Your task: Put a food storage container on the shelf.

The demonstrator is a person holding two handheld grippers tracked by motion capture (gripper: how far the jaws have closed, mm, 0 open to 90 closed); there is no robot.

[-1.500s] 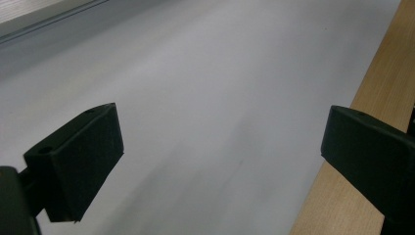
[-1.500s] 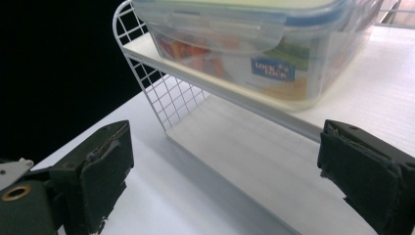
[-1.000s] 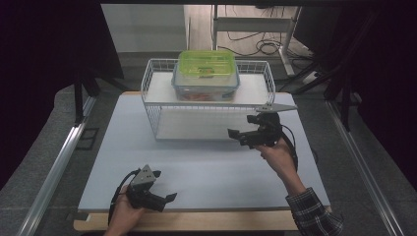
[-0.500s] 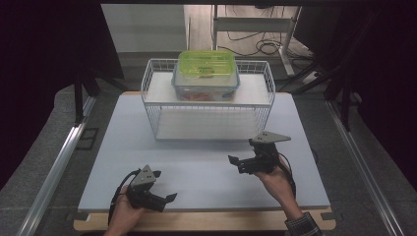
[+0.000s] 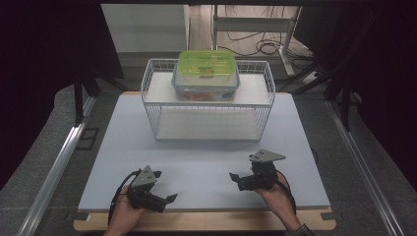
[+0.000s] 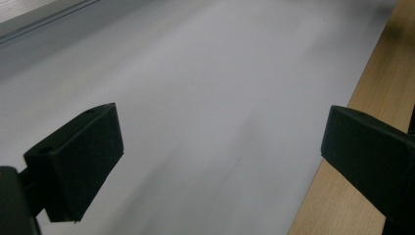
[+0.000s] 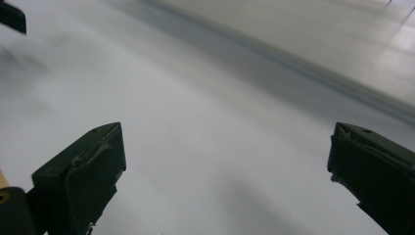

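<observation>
Resting on the upper shelf of the white wire rack (image 5: 155,115) at the far edge of the tabletop (image 5: 123,147), the green-lidded food container (image 5: 205,74) looks rigid, smooth and probably somewhat heavy with food; holding its two short sides seems safest. The left hand-held gripper (image 5: 164,199) and the right hand-held gripper (image 5: 235,178) sit near the front edge, jaws wide apart, empty.

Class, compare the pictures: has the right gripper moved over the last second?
Yes. The right gripper has pulled back from beside the wire rack toward the table's near edge.
</observation>
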